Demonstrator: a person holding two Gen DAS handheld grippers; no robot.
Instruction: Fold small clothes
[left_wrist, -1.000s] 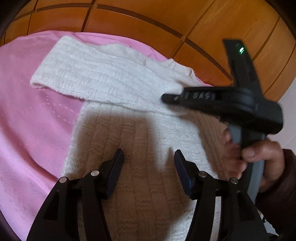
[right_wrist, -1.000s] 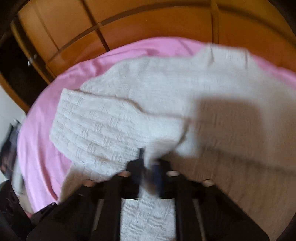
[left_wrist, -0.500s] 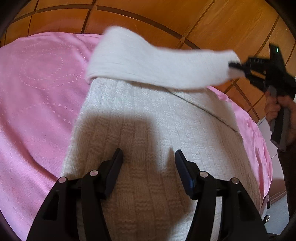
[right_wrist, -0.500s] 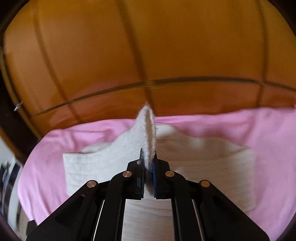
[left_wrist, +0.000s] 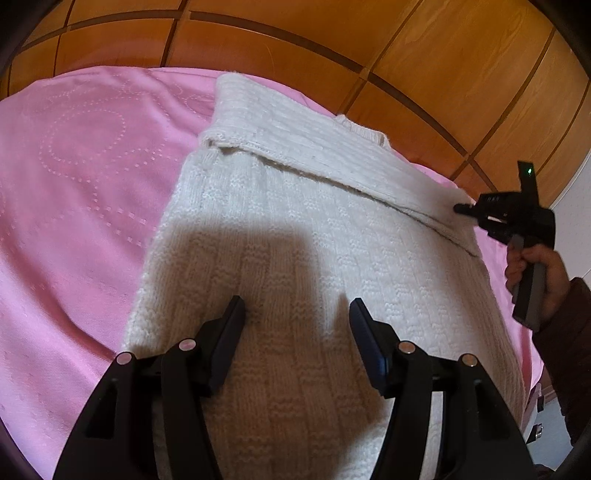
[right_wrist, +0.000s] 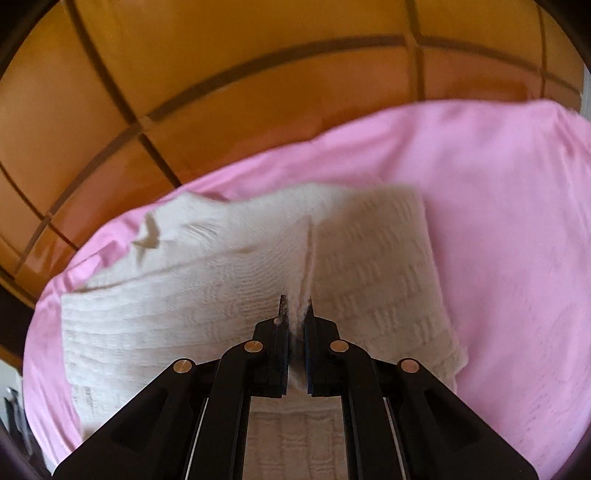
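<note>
A cream knitted sweater (left_wrist: 288, 236) lies flat on a pink bedspread (left_wrist: 81, 177). Its sleeve (left_wrist: 332, 147) stretches across the upper body of the garment, toward the right edge. My right gripper (left_wrist: 458, 208), held by a hand at the right of the left wrist view, is shut on the sleeve's cuff. Seen from the right wrist, the cuff (right_wrist: 295, 317) is pinched between the closed fingers of the right gripper (right_wrist: 295, 314). My left gripper (left_wrist: 295, 314) is open over the sweater's lower body, fingertips down at the knit, nothing between them.
An orange wooden panelled wall (left_wrist: 406, 55) rises right behind the bed. A sleeve and hand of the person (left_wrist: 546, 288) are at the right edge. Pink bedspread extends to the left of the sweater.
The right gripper has carried the sleeve from the left side over the sweater to its right edge. It lifted the sleeve and laid it across the chest. The left gripper stayed put.
</note>
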